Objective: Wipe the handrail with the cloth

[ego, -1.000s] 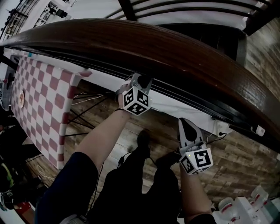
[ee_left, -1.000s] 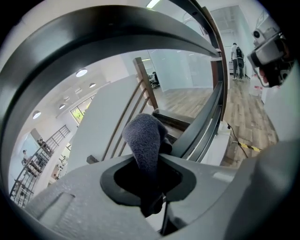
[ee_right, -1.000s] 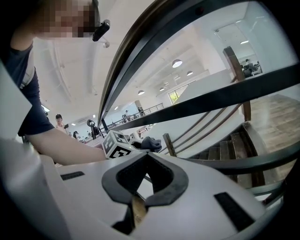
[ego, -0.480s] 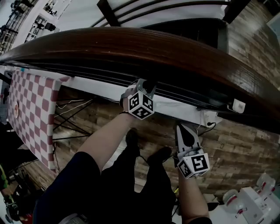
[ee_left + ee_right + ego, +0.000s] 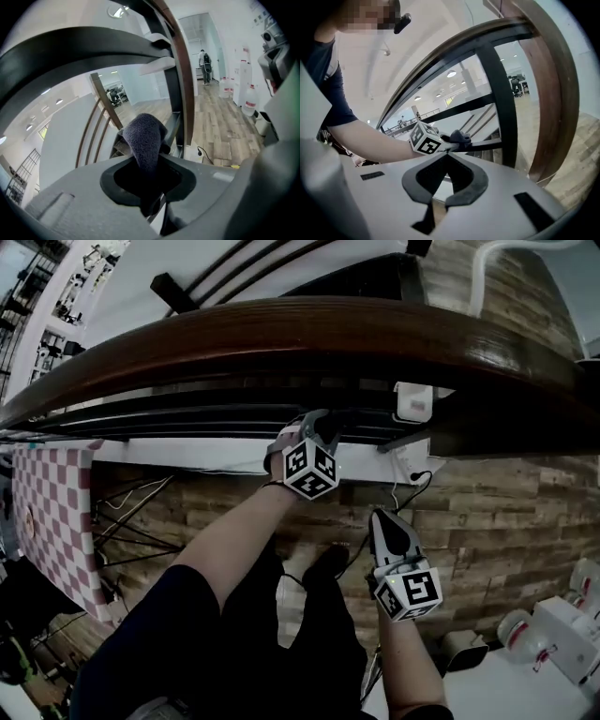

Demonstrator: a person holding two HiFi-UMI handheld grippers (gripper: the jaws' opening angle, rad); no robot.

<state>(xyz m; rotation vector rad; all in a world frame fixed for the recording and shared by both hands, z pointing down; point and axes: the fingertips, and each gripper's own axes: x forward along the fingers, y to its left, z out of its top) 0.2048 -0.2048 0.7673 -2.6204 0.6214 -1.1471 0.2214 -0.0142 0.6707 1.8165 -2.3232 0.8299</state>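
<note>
The dark brown wooden handrail [image 5: 328,334] curves across the top of the head view. My left gripper [image 5: 317,424] is raised just beneath it, against the black metal rails, and is shut on a dark grey cloth [image 5: 145,140]. The cloth bulges up out of the jaws beside the handrail [image 5: 183,70]. My right gripper [image 5: 386,519] hangs lower and to the right, away from the rail, shut with nothing in it. From the right gripper view I see the left gripper's marker cube [image 5: 424,138], the cloth [image 5: 459,138] and the handrail [image 5: 553,93].
Black metal rails [image 5: 216,413] run under the handrail, with a white box [image 5: 413,401] and a cable close to the left gripper. A red-and-white checkered table [image 5: 52,512] stands at the left. White containers [image 5: 562,620] sit on the wooden floor at the lower right.
The view has swung right along the rail, so the checkered table has slid left. The left gripper with the cloth stays under the handrail, a little farther right. The right gripper remains low.
</note>
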